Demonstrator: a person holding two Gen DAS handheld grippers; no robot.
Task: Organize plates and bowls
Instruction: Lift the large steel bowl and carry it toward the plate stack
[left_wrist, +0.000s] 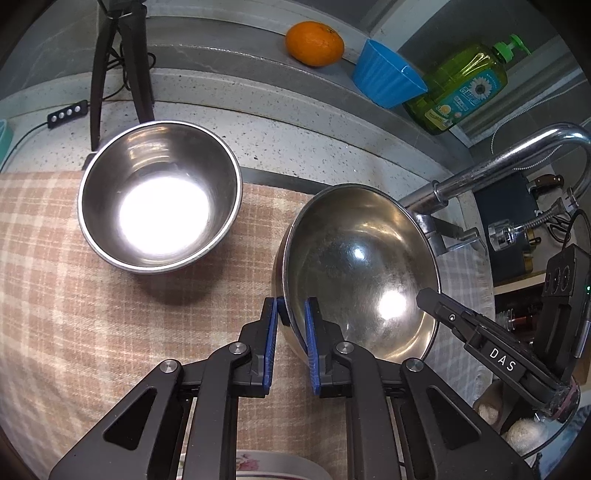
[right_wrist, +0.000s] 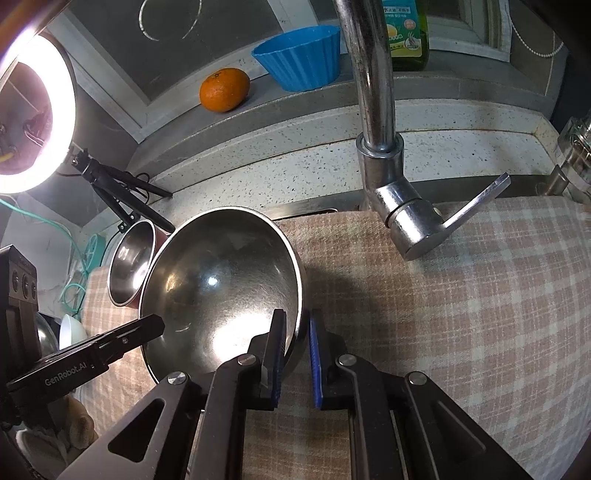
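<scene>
From my left wrist, my left gripper (left_wrist: 294, 314) is clamped on the near-left rim of the wide steel bowl (left_wrist: 362, 266), 1 blue pad inside the wall and 1 outside. The bowl sits tilted on the checked cloth (left_wrist: 110, 314), its far edge close to the tap (left_wrist: 498, 158). A 2nd, deeper steel bowl (left_wrist: 159, 195) stands upright on the cloth to the left, apart from the one I hold. My right gripper's finger comes in over the opposite rim at the lower right.

From my right wrist, my right gripper (right_wrist: 297, 325) pinches the near-right rim of that same wide bowl (right_wrist: 221, 288) the same way, its jaws closed on the thin wall. The deeper bowl (right_wrist: 131, 266) shows just behind it to the left, partly hidden, and I cannot tell whether the 2 touch. The left gripper's finger reaches the bowl's left edge.

I judge this bowl light and stiff but slick: polished metal against small pads, with a thin rolled lip as the only purchase. 2 opposite rim grips suit it; I would lift level and slowly so it cannot pivot or slide out.
</scene>
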